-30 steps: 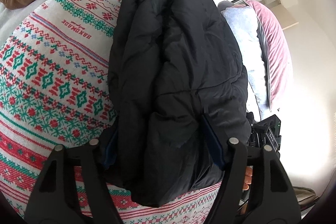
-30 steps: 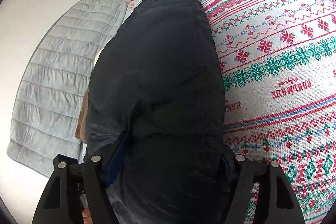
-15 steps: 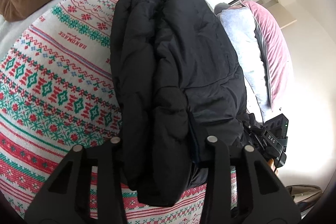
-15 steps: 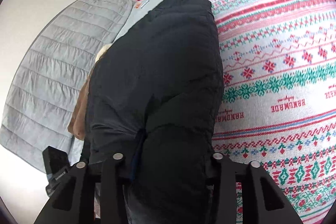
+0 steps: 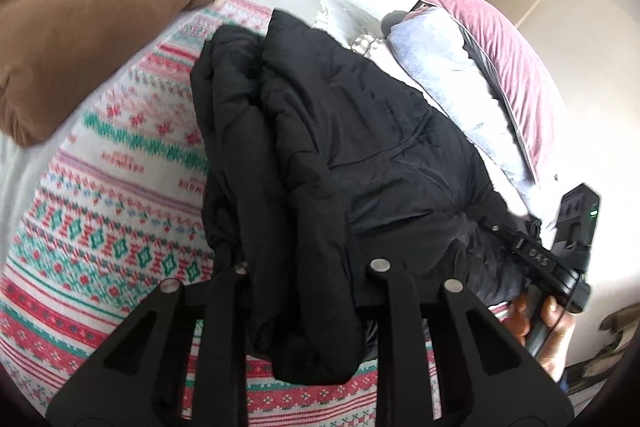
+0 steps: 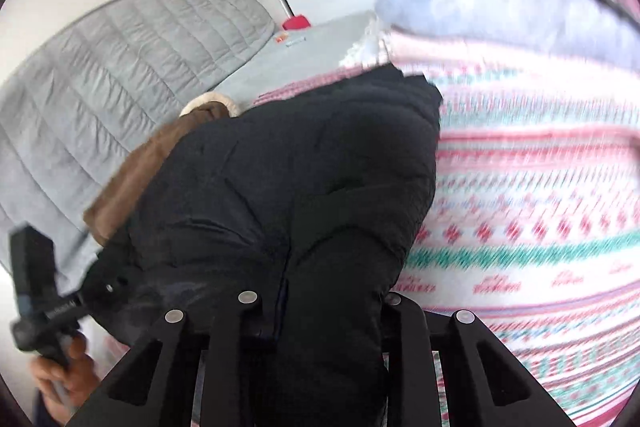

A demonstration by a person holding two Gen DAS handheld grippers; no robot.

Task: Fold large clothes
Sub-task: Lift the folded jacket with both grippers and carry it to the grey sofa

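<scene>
A black puffer jacket lies folded lengthwise on a patterned red, green and white blanket. My left gripper is shut on the jacket's near end, with fabric bunched between its fingers and hanging over them. My right gripper is shut on the jacket's other end; the fabric hides its fingertips. The right gripper and the hand holding it show at the right of the left wrist view. The left gripper shows at the lower left of the right wrist view.
A brown fleece-lined garment lies beside the jacket. A pink pillow and a pale blue cloth lie on the other side. A grey quilted cushion leans on the wall behind the bed, by a small red object.
Both grippers have closed from open onto the two ends of the jacket and have lifted them, bunching the fabric. Both views have tilted upward toward the wall.
</scene>
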